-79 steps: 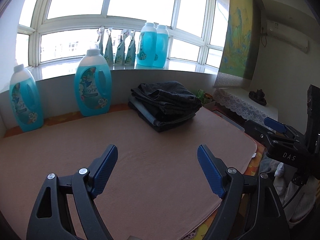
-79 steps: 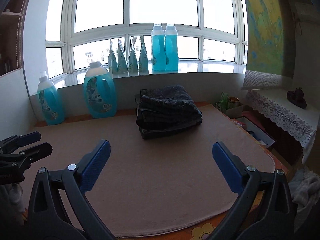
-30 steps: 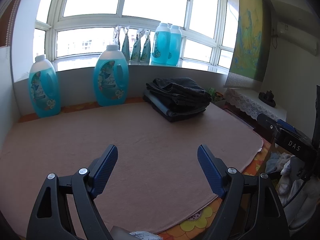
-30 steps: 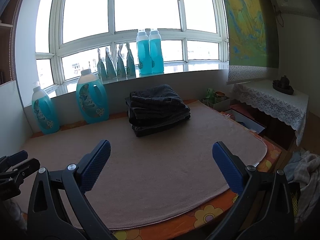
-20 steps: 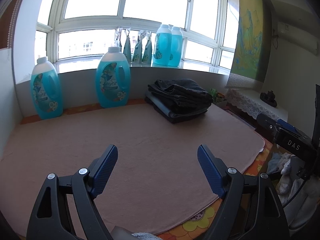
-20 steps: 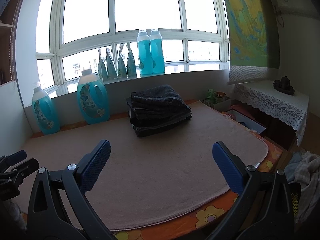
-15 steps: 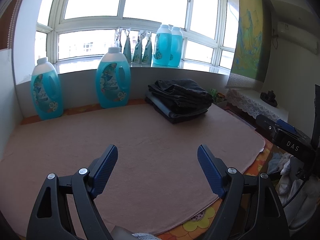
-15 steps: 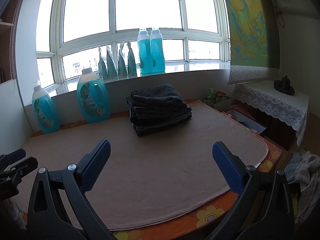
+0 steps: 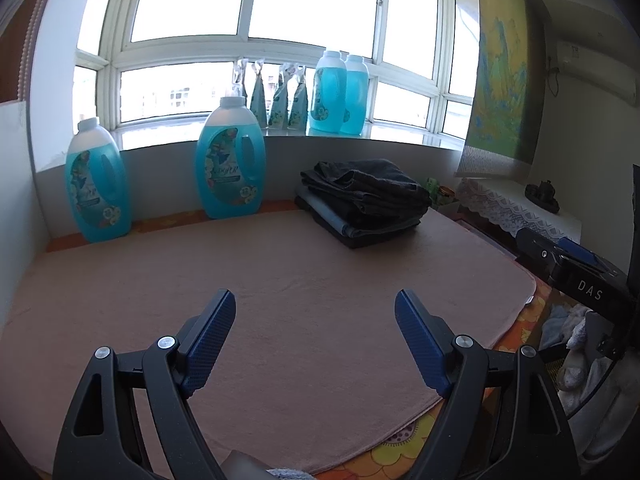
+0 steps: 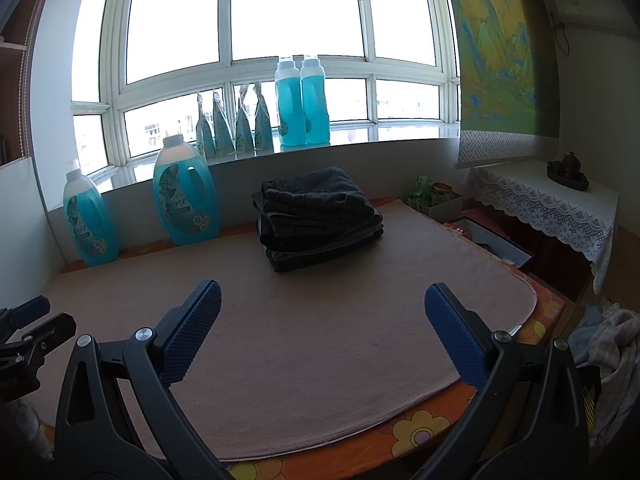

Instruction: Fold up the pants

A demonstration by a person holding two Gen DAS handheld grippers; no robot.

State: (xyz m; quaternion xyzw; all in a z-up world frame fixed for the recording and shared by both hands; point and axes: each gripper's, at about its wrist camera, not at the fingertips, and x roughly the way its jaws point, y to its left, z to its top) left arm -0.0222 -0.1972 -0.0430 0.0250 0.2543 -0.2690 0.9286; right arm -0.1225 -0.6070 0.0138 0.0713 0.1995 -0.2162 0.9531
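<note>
A home: detergent bottles (image 10: 186,196) along a bay window (image 10: 296,12)

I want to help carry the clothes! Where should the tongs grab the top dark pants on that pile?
Probably the top pants by their folded edge facing the mat, coming from the front. That edge is rounded and exposed above the stack; the back sits close to the wall. Both tongs stand open and empty.

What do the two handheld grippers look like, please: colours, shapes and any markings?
Left gripper and right gripper look alike: black plastic arms with triangular cut-outs and silver screws, ending in blue textured finger pads. The right gripper's body shows white letters "DAS".
</note>
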